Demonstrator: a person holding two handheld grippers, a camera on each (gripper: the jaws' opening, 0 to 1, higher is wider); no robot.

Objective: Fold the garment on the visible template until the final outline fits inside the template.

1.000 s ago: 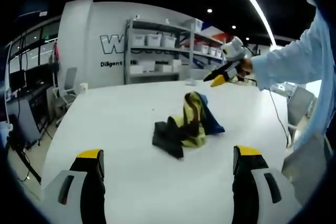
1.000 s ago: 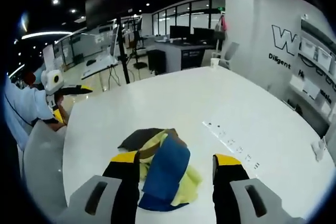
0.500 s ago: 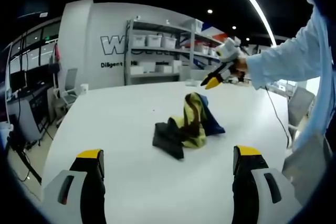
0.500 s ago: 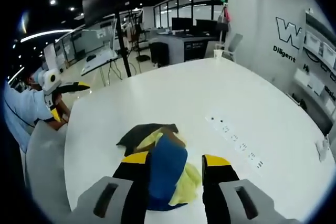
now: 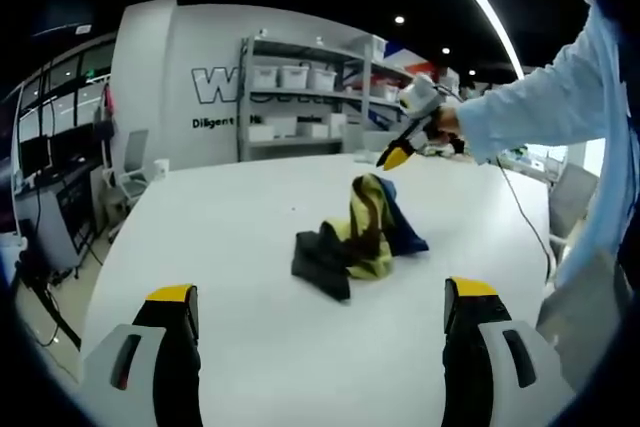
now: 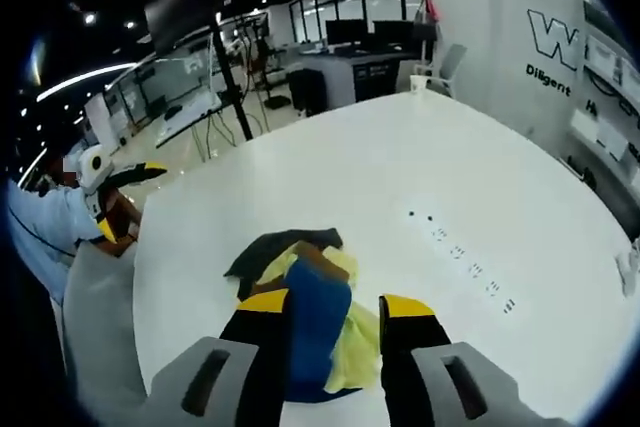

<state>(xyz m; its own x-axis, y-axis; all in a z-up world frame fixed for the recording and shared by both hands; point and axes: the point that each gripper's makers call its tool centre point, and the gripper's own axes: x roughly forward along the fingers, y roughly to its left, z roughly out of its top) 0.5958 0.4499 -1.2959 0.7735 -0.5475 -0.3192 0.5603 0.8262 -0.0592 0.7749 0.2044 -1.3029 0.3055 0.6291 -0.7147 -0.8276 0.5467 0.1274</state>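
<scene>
- The garment (image 5: 358,235) lies crumpled in a heap near the middle of the white counter (image 5: 230,237), a bunch of yellow, blue and black cloth with one fold standing up like a peak.
- It looks light and limp. I judge it will sag and trail from wherever it is pinched, so a hem or corner should serve better than the thick middle of the bundle.
- In the right gripper view the blue fold (image 6: 318,322) sits between the yellow-tipped jaws of the right tongs (image 6: 335,304). They are spread to either side of it and not yet pinching.
- In the left gripper view the left tongs (image 5: 320,299) are spread wide, well short of the heap and holding nothing.
- I can make out no template outline on the counter.
- Beyond the counter stand shelves of bins (image 5: 300,97) against a lettered wall.
</scene>
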